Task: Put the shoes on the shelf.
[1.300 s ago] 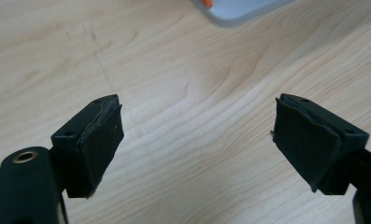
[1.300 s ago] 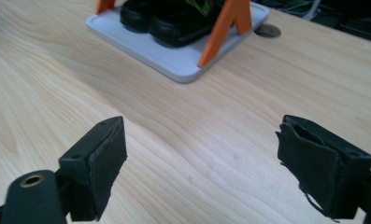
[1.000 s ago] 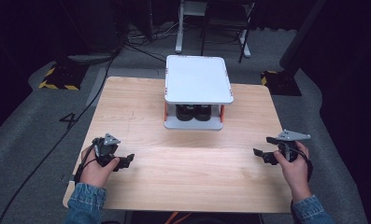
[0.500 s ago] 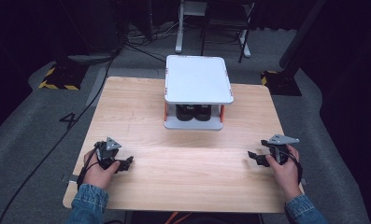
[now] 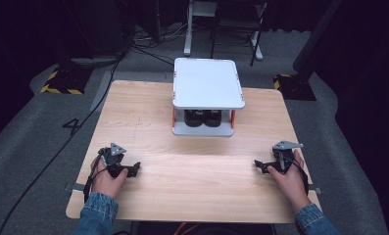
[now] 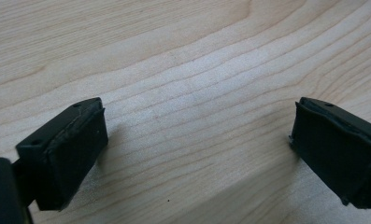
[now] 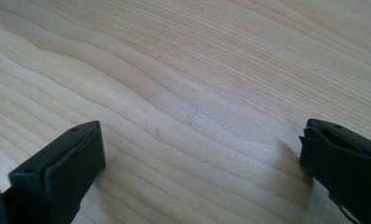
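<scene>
Wooden counter (image 5: 192, 171) carries the left gripper (image 5: 133, 169) and right gripper (image 5: 258, 165) near its front corners, fingers (image 6: 66, 154) spread wide, holding nothing.

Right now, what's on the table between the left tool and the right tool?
Nothing: in the high view, only bare wood separates the left tool from the right tool. The white shelf stands farther back.

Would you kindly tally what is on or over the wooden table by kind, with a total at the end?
Handheld grippers: 2, the left gripper and the right gripper, both open and empty.
White two-tier stand with orange posts: 1.
Dark items on the stand's lower shelf: 2, it seems; what they are I cannot tell.
Total: 5.
</scene>
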The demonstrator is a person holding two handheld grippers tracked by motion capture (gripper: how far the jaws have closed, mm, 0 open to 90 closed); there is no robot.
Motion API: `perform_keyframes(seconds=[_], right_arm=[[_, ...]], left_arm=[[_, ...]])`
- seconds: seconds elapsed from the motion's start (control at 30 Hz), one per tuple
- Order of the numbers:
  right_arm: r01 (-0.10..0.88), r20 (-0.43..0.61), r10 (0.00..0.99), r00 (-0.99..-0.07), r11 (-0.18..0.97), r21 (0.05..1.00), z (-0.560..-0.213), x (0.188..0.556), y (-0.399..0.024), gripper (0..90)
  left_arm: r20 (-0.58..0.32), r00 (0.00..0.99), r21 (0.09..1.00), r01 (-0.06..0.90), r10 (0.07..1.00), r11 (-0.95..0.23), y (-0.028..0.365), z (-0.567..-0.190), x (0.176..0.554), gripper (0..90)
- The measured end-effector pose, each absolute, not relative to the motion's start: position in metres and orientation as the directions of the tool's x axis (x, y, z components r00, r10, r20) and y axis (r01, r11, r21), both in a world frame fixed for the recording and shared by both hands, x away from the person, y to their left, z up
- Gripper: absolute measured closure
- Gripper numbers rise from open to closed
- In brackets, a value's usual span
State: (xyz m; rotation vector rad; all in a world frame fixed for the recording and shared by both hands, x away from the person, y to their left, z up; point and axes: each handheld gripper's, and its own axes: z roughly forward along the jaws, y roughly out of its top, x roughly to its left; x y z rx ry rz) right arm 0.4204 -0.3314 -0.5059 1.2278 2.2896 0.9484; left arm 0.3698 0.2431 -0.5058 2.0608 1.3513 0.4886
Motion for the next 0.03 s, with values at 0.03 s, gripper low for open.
perform_keyframes(seconds=[0.03], right_arm=[[0.584,-0.01,0.835,-0.55,0.392,0.711,-0.5059,0.4204,-0.3314,0.2]], left_arm=[[-0.022,0.411,0.672,0.681,0.911,-0.291,0.2434,-0.506,0.3708,2.5]])
